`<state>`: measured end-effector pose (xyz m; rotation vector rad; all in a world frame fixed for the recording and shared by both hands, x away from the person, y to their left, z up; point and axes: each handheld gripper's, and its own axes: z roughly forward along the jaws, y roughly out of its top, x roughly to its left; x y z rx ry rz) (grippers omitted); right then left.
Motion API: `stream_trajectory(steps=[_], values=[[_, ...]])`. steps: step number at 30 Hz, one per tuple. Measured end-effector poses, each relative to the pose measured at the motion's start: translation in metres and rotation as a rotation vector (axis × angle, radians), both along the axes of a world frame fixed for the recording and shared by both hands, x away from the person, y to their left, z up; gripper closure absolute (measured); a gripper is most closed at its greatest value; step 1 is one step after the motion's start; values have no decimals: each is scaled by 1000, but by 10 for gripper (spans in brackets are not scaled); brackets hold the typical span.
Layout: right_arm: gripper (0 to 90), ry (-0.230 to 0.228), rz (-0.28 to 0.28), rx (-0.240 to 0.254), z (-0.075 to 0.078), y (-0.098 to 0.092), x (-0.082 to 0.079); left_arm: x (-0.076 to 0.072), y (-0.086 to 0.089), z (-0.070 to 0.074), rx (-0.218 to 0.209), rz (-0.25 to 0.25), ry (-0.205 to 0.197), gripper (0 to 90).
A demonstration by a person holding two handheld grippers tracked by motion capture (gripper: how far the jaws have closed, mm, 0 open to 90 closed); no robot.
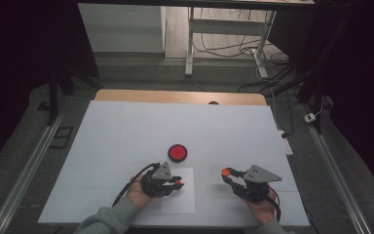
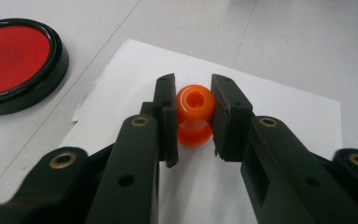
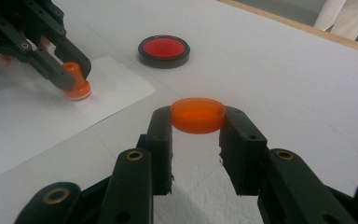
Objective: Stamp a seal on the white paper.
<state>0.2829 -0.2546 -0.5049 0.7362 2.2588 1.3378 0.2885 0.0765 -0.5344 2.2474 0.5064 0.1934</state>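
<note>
Count on the white table [image 1: 126,131]: one red ink pad, one sheet of white paper, one orange stamp, one orange round cap, two handheld grippers.

The red ink pad [image 1: 177,152], round with a black rim, sits open near the middle of the table, just beyond the far edge of the paper. In the left gripper view the ink pad [image 2: 14,60] lies off the paper's corner, apart from it.

The sheet of white paper [image 1: 177,202] lies near the table's near edge, between the two hands.

Left gripper [image 1: 177,183]: jaws drawn in narrow and clamped on the orange stamp [image 1: 178,183]. In the left gripper view the stamp [image 2: 195,114] stands upright between the two black pads, knob on top, its wider base down on the paper [image 2: 270,112]. The right gripper view shows the same stamp [image 3: 77,84] with its base touching the sheet [image 3: 37,121], the left gripper [image 3: 72,74] pinching its neck from the side.

Right gripper [image 1: 228,174]: jaws closed onto the orange round cap [image 1: 226,171], held to the right of the paper, off the sheet. In the right gripper view the cap [image 3: 198,115] is a shallow translucent disc gripped across its width by both pads, lying level, raised above the table surface.

The two grippers are well apart.
</note>
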Motion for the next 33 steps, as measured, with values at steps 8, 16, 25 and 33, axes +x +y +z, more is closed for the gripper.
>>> stream_trajectory(steps=[8,16,25,33], values=[[650,-5,1,-3,0,0,0,-1,-1,0,8,2,-7,730],[650,0,0,-3,0,0,0,-3,-3,2,32,8,-22,730],[650,-8,0,-3,0,-1,0,-3,-1,0,9,10,-19,730],[650,-9,-2,-2,1,-1,-1,-3,0,-1,2,9,-18,731]])
